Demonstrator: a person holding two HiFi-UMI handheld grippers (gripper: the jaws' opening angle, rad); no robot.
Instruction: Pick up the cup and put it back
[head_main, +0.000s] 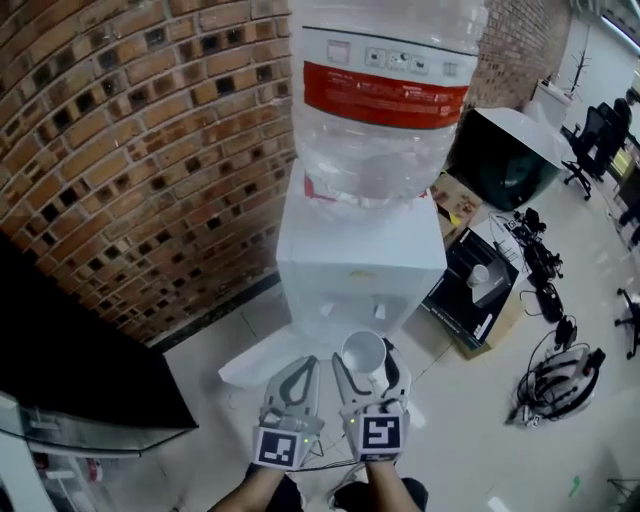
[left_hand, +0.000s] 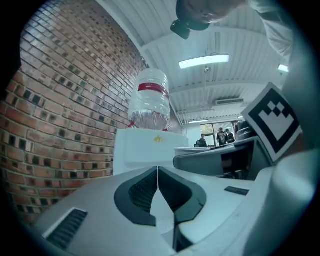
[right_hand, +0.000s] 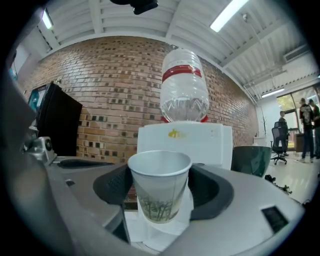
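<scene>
A white paper cup (head_main: 363, 352) with a green print low on its side stands upright between the jaws of my right gripper (head_main: 366, 368), which is shut on the cup. In the right gripper view the cup (right_hand: 160, 190) fills the gap, and both dark pads (right_hand: 112, 186) press on its sides. My left gripper (head_main: 303, 372) hangs just left of it, shut and empty. Its two pads meet at the tip in the left gripper view, where the left gripper (left_hand: 158, 174) faces the dispenser. Both grippers are in front of a white water dispenser (head_main: 360, 262) with a big clear bottle (head_main: 385, 90) on top.
A curved brick wall (head_main: 130, 150) runs behind and to the left of the dispenser. A black screen (head_main: 70, 370) stands at the lower left. To the right lie an open box (head_main: 480, 290), a dark bin (head_main: 500, 160) and cables (head_main: 560, 380) on the floor.
</scene>
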